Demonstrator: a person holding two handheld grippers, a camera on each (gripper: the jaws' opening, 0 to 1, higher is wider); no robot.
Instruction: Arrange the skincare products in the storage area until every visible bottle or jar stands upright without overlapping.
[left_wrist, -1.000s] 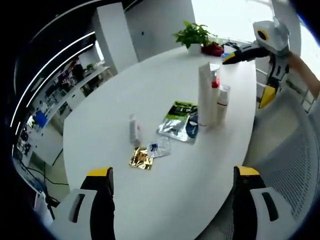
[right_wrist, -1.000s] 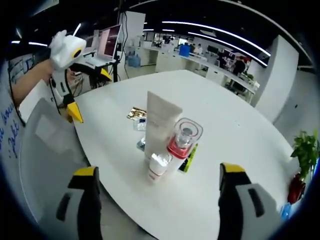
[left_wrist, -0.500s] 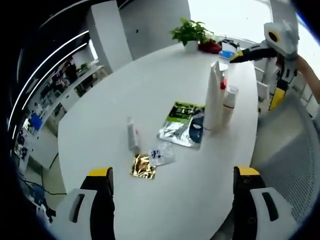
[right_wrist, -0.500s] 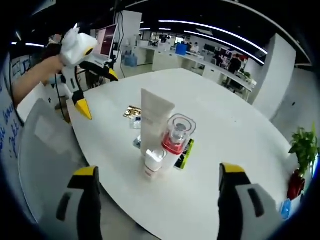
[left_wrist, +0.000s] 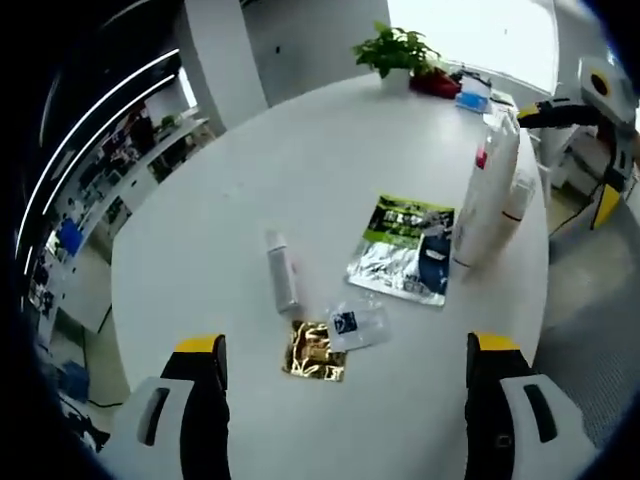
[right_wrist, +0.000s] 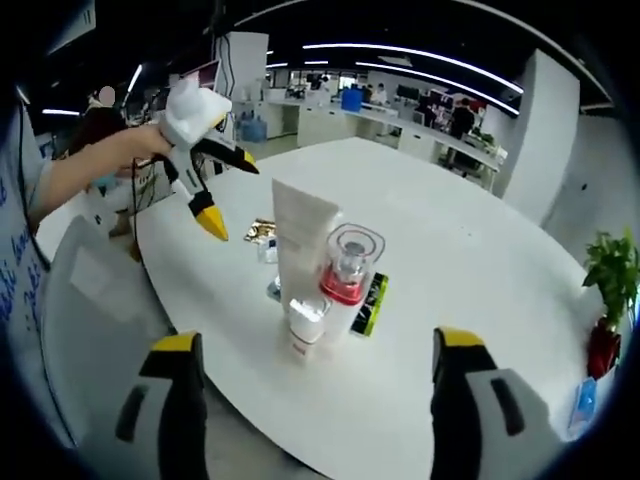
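Three products stand upright close together: a tall white tube (right_wrist: 303, 240), a clear-capped bottle with a red collar (right_wrist: 348, 270) and a small white bottle (right_wrist: 305, 325). In the left gripper view the tall tube (left_wrist: 485, 200) stands at the right, the small bottle (left_wrist: 517, 197) beside it. A small white tube (left_wrist: 283, 282) lies flat on the table. My left gripper (left_wrist: 346, 345) is open and holds nothing, above the table's near edge. My right gripper (right_wrist: 316, 340) is open too, facing the cluster from a short way off. Each gripper shows in the other's view: left gripper (right_wrist: 232, 195), right gripper (left_wrist: 566, 158).
A green-and-silver pouch (left_wrist: 405, 248), a clear sachet (left_wrist: 357, 323) and a gold sachet (left_wrist: 314, 350) lie flat on the white oval table (left_wrist: 300, 160). A potted plant (left_wrist: 400, 50) stands at the far end. A grey mesh chair (right_wrist: 90, 290) sits by the table's edge.
My left gripper has moved in over the table, bringing the lying tube and sachets nearer. The right gripper's view is almost steady. Nothing on the table has moved.
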